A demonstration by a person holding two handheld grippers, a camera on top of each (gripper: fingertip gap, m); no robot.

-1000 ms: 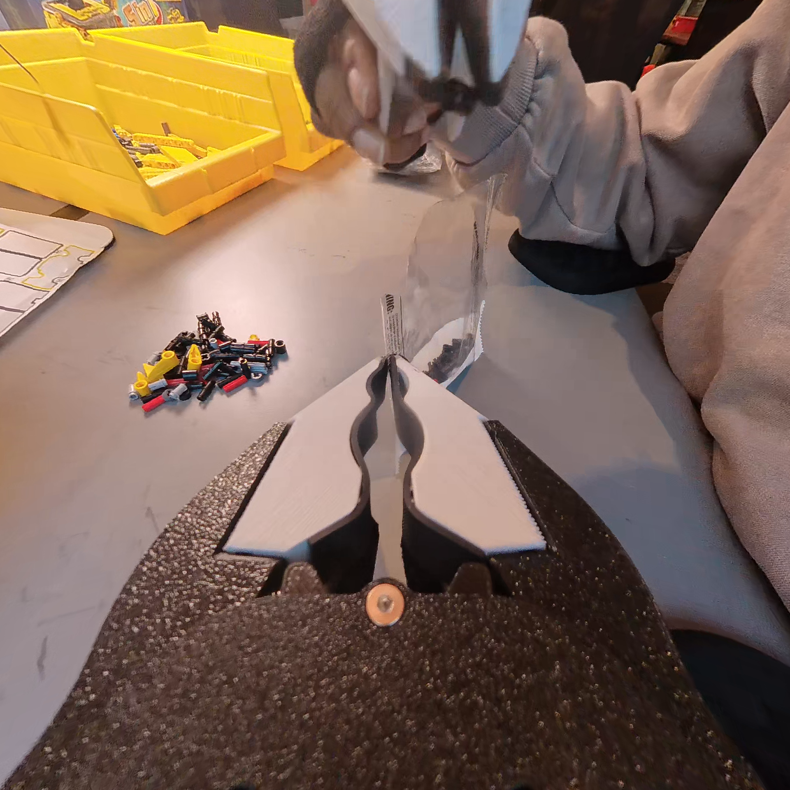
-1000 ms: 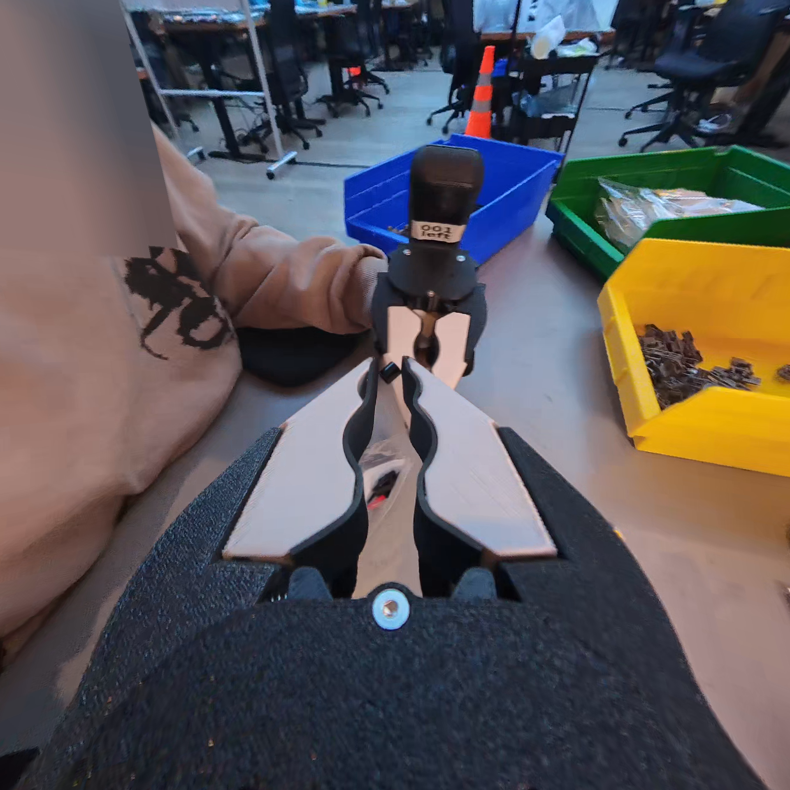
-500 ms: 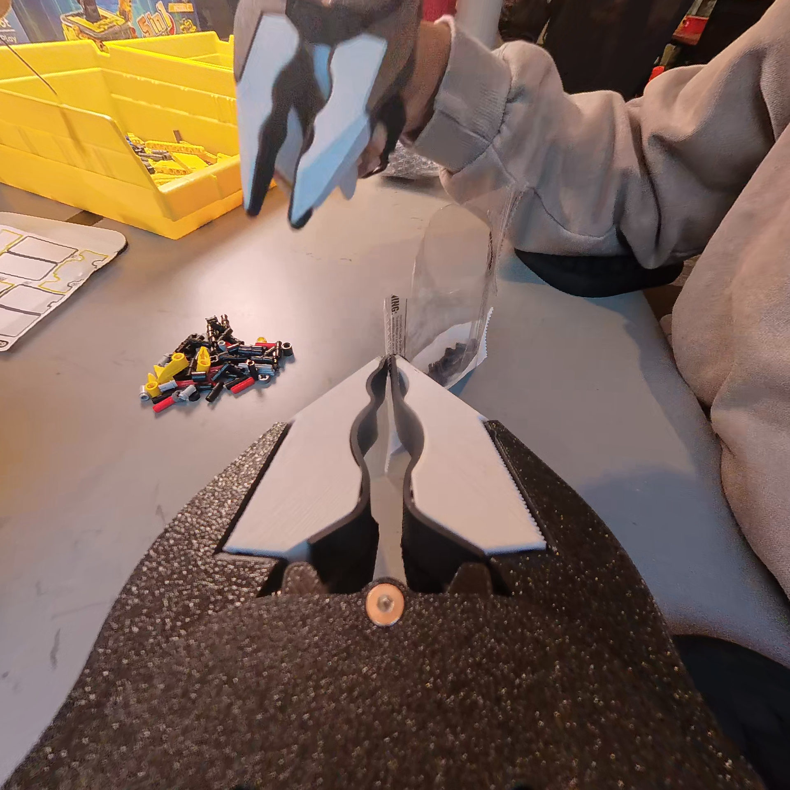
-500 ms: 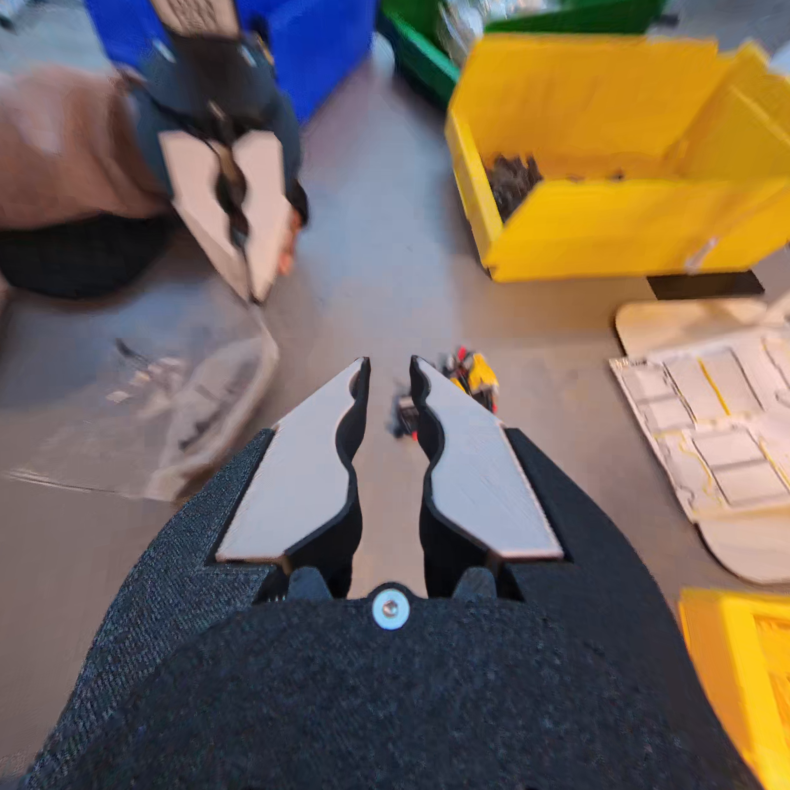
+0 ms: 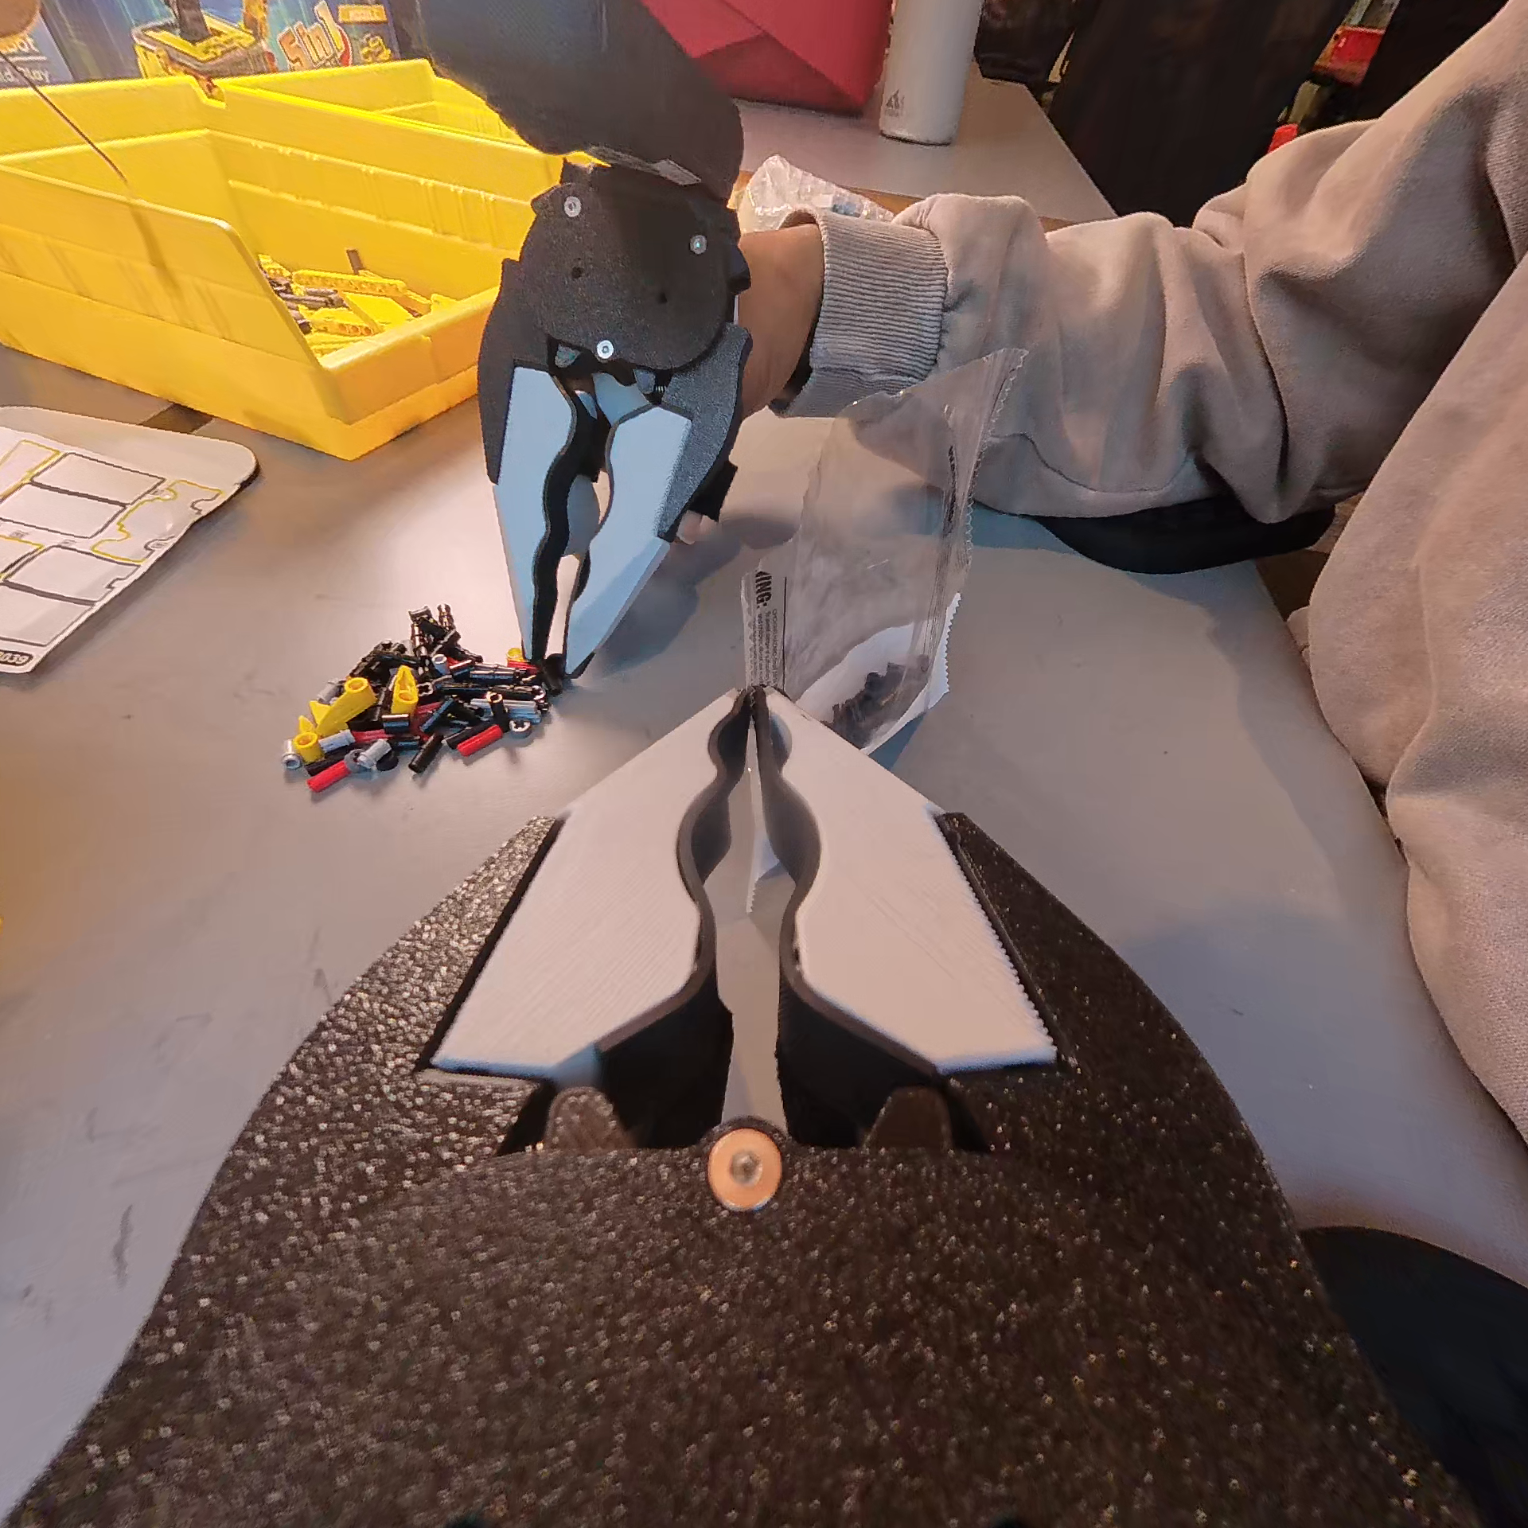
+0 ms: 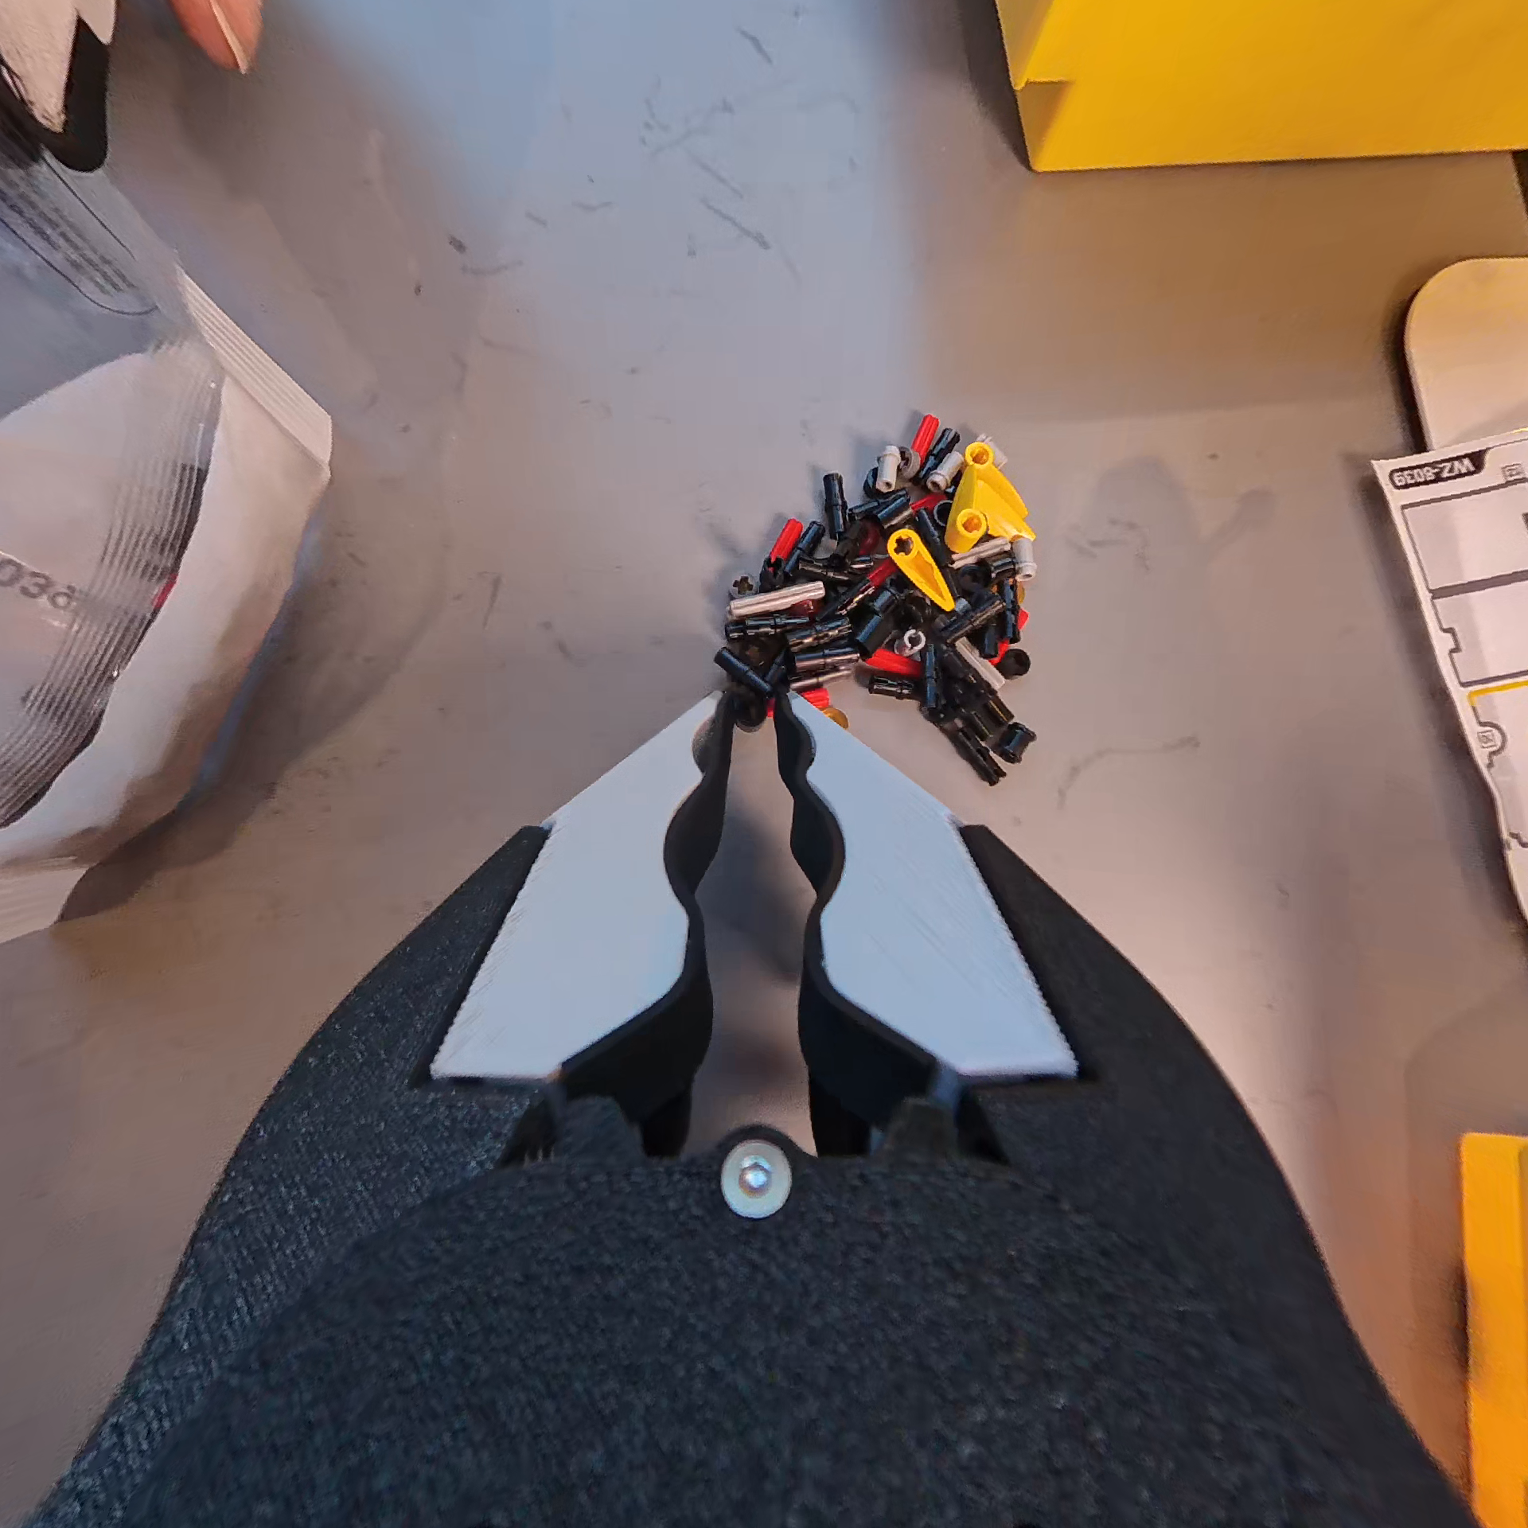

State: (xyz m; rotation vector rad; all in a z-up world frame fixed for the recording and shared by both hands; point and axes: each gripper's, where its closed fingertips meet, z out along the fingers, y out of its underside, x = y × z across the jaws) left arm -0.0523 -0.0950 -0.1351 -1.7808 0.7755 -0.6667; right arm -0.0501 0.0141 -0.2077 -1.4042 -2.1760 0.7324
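Note:
My left gripper is shut on the edge of a clear plastic bag, held upright above the grey table. Small dark parts lie in the bag's bottom. A pile of small black, red, yellow and grey parts lies on the table to the left. My right gripper points down at the near edge of that pile, its tips closed down to a narrow gap on a small black piece. It also shows in the left wrist view. The bag is at the left of the right wrist view.
Yellow bins with parts stand at the back left, with one also in the right wrist view. A printed sheet lies left of the pile. A person's sleeve rests along the table's right edge. A white bottle stands far back. One gripper's finger ends stand about 12 cm off the other's.
My right gripper let go of the bag's top, swung over and came down onto the pile, its jaws narrowing. My left gripper kept hold of the bag.

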